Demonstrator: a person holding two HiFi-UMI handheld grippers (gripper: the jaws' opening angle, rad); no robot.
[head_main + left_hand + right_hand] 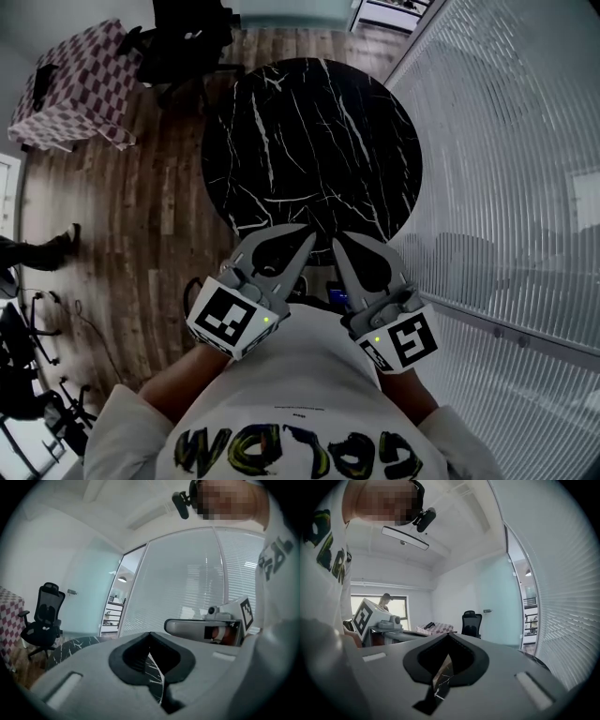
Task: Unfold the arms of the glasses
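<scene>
No glasses show in any view. The round black marble table lies bare below me. My left gripper and right gripper hang side by side close to my chest, over the table's near edge, tips pointing away from me. Both are shut with nothing between the jaws. In the left gripper view the closed jaws meet in front of a strip of marble, and the right gripper shows beside them. In the right gripper view the closed jaws look level into the room, with the left gripper at their left.
A table with a checked cloth and a black office chair stand on the wooden floor beyond the marble table. A wall of glass with blinds runs along the right. Someone's foot shows at the far left.
</scene>
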